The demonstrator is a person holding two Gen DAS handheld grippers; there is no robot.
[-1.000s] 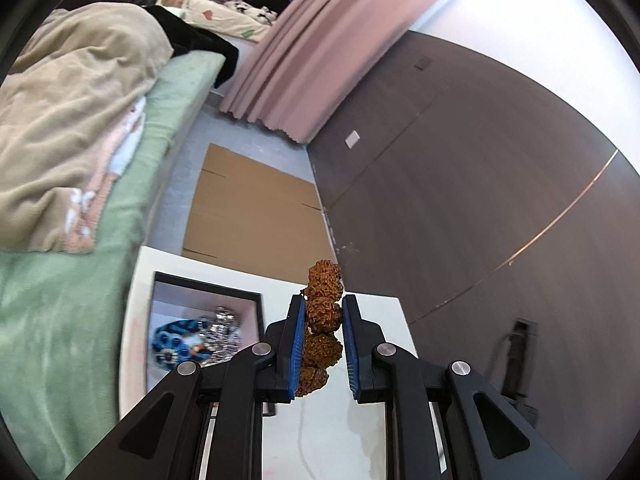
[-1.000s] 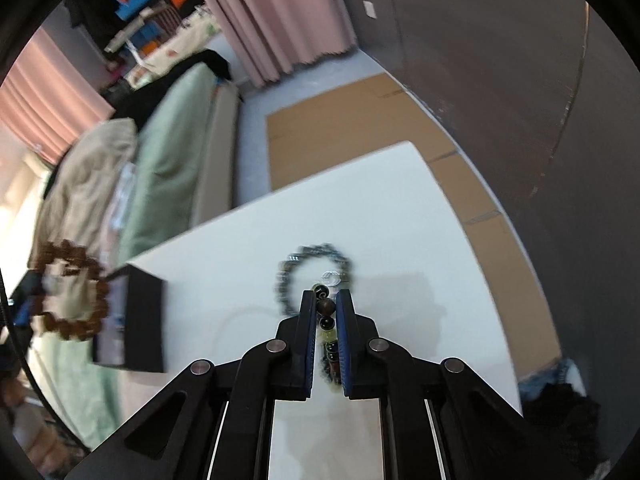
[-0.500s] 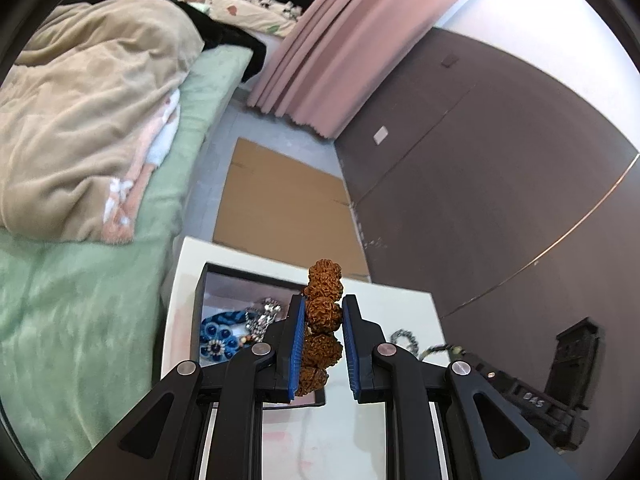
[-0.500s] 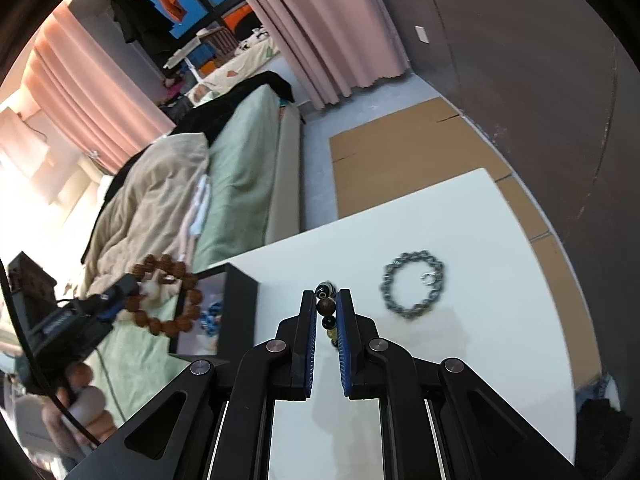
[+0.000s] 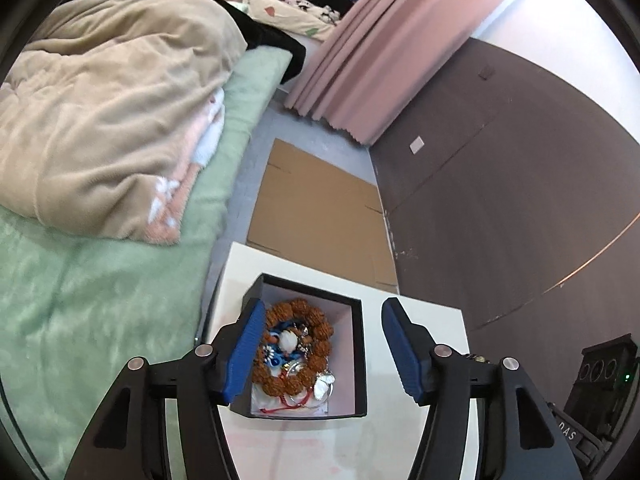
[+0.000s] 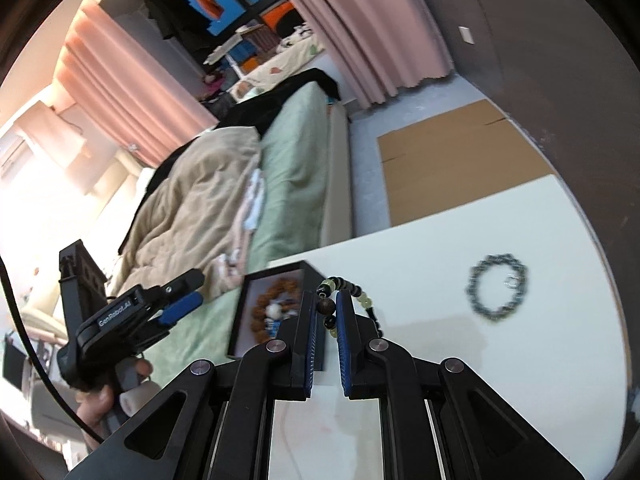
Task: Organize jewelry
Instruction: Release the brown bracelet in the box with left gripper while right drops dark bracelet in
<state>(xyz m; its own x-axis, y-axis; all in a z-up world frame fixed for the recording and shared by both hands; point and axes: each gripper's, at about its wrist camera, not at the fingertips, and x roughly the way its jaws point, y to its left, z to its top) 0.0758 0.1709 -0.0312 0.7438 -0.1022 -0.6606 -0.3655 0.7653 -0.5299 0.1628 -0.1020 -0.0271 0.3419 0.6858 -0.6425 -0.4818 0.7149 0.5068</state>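
Note:
A black jewelry box (image 5: pixel 358 360) with a pale lining sits on the white table (image 5: pixel 424 320). A brown seed-bead bracelet (image 5: pixel 316 320) lies inside it on blue and silver pieces. My left gripper (image 5: pixel 320 348) is open and empty above the box; it also shows in the right wrist view (image 6: pixel 182 294). My right gripper (image 6: pixel 325 312) is shut on a dark and pale green bead bracelet (image 6: pixel 352 290), held above the table beside the box (image 6: pixel 312 280). A grey bead bracelet (image 6: pixel 496 292) lies on the table to the right.
A bed with a green sheet (image 5: pixel 100 300) and beige blanket (image 5: pixel 104 112) runs along the table's left side. Flattened cardboard (image 5: pixel 316 216) lies on the floor beyond the table. A dark wall (image 5: pixel 500 184) stands to the right, with pink curtains (image 5: pixel 372 52) at the back.
My left gripper opened and the brown bracelet dropped into the box. My right gripper lifted the dark bead bracelet and swung left toward the box.

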